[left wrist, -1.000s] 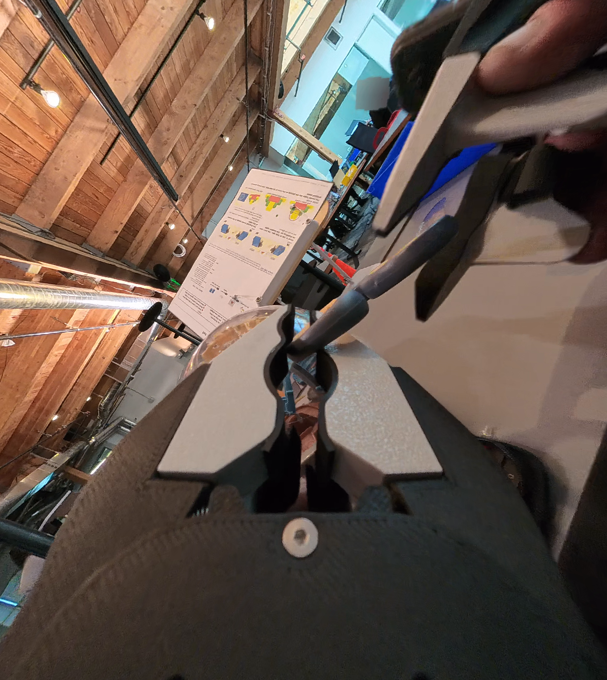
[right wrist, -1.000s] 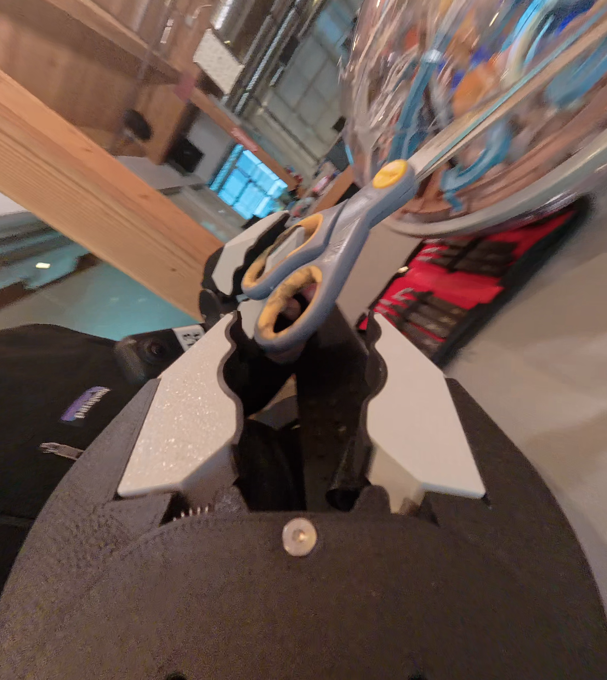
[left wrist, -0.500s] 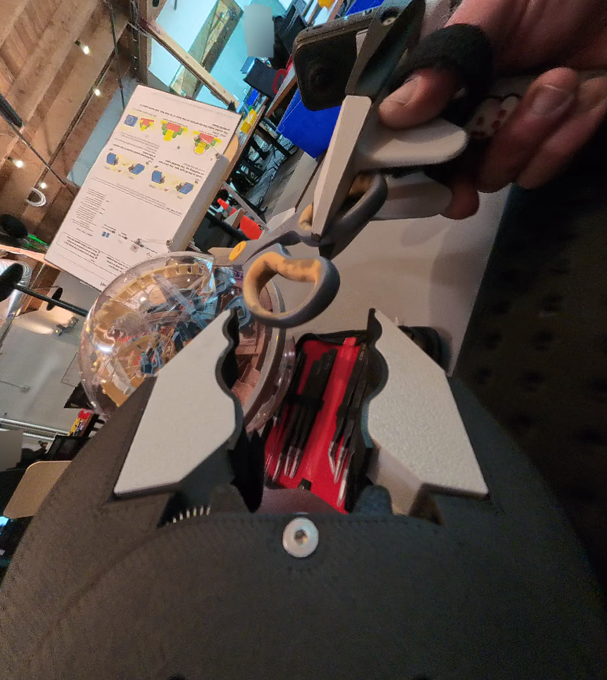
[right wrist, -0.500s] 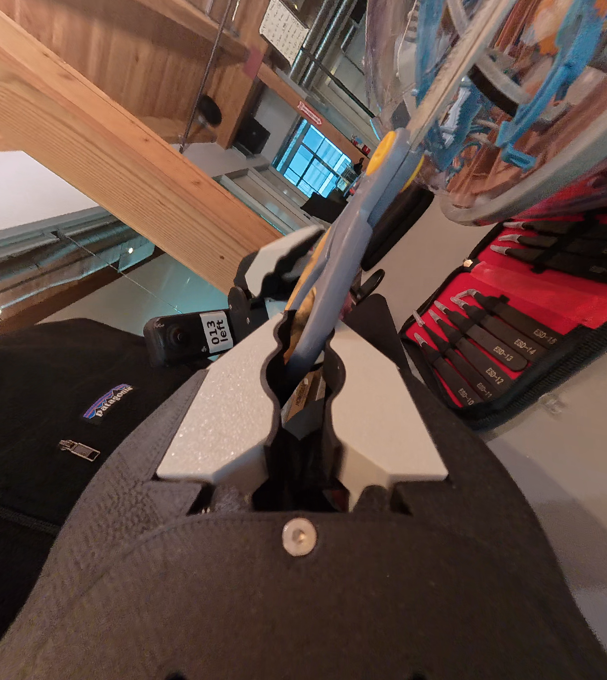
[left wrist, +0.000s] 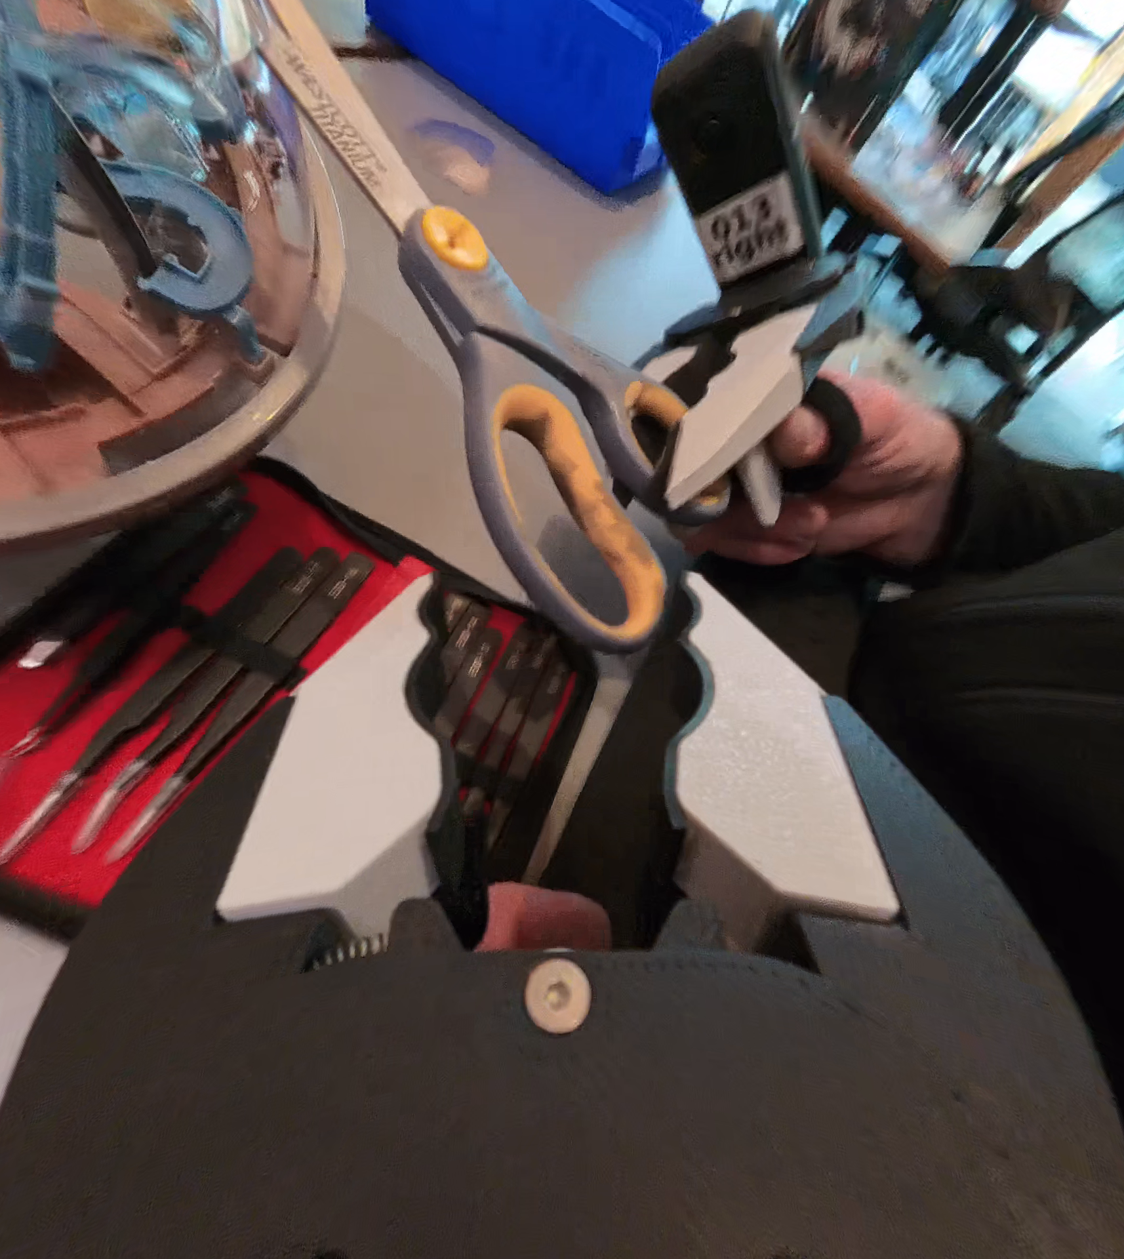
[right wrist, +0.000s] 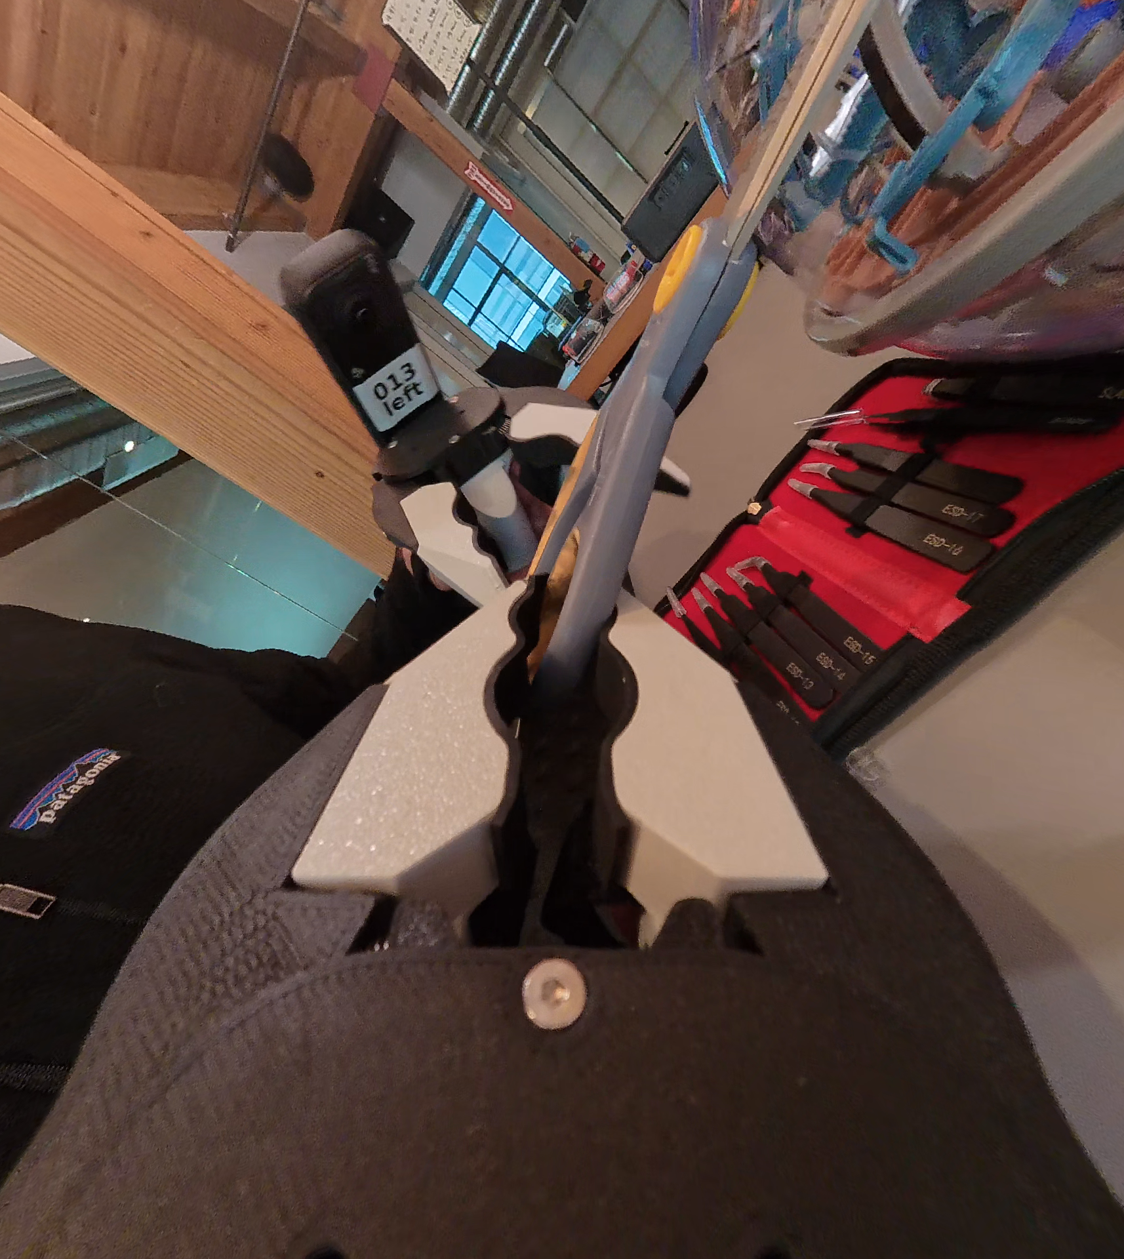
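Note:
Grey scissors with yellow-lined handles (left wrist: 511, 381) hang in the air over the table, their blade running up past a clear globe (left wrist: 103, 272). My right gripper (right wrist: 569, 613) is shut on the scissors (right wrist: 641, 443) at the small handle loop. It also shows in the left wrist view (left wrist: 716, 497), held by a hand (left wrist: 873, 477). My left gripper (left wrist: 556, 613) is open and empty, with the large handle loop just in front of its tips. It also shows in the right wrist view (right wrist: 545, 518), behind the scissors.
The globe (right wrist: 988, 170) holds blue and orange parts and stands on the grey table (left wrist: 580, 272). An open red case of black tweezers (left wrist: 137, 681) lies beside it (right wrist: 920, 545). A blue bin (left wrist: 545, 82) stands behind. A black jacket (right wrist: 69, 783) is on the left. Only a small space, under 4 cm, lies between the two pairs of fingers.
The left gripper opened and let go of the scissors. The right gripper closed on their handle. The left gripper then tilted down towards the table and the red case.

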A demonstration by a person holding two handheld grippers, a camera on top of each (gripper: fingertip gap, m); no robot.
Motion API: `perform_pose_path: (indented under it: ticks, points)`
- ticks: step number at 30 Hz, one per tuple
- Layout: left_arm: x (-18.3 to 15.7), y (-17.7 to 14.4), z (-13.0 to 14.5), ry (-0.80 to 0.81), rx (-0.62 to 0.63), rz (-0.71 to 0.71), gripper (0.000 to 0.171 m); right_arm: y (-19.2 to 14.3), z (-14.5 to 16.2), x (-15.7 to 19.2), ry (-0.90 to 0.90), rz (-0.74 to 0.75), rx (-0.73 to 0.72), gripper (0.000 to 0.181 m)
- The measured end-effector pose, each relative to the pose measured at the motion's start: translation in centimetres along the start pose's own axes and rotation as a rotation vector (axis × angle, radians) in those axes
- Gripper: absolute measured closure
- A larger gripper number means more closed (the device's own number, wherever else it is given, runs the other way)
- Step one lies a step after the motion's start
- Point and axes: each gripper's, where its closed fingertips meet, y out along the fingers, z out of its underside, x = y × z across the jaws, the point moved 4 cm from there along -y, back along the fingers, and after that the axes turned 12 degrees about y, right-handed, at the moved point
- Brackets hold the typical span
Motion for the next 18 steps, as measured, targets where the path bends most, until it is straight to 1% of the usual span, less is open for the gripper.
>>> perform_pose_path:
  ticks: [1, 2, 3, 4, 8, 10, 14, 16, 18]
  points:
    - [0.3, 0.5, -0.2, -0.051, -0.042, 0.017, 0.111, 0.1, -0.1, -0.2, -0.002, 0.005, 0.005, 0.171]
    - [0.4, 0.9, -0.3, -0.106, -0.068, 0.051, 0.119, 0.1, -0.3, -0.4, -0.007, 0.016, 0.010, 0.172]
    - [0.3, 1.3, -0.5, -0.140, -0.096, 0.097, 0.133, 0.1, -0.4, -0.6, -0.013, 0.031, 0.017, 0.171]
    - [0.7, 1.5, -0.7, -0.156, -0.119, 0.097, 0.140, 0.1, -0.6, -0.8, -0.021, 0.047, 0.023, 0.172]
    - [1.6, 2.6, -0.4, -0.164, -0.088, 0.073, 0.140, -0.4, -1.2, -1.7, -0.066, 0.135, 0.042, 0.172]
    - [1.7, 3.3, 0.1, -0.153, -0.038, 0.067, 0.139, -0.7, -1.3, -2.1, -0.088, 0.178, 0.069, 0.173]
    - [2.4, 4.4, 0.2, -0.149, -0.039, 0.065, 0.141, -1.7, -1.8, -2.7, -0.115, 0.243, 0.117, 0.173]
    - [2.6, 4.4, 0.0, -0.128, -0.045, 0.062, 0.142, -2.2, -2.2, -2.8, -0.124, 0.254, 0.130, 0.174]
    - [2.9, 4.4, 0.1, -0.123, -0.022, 0.064, 0.143, -2.7, -2.3, -2.9, -0.120, 0.254, 0.147, 0.175]
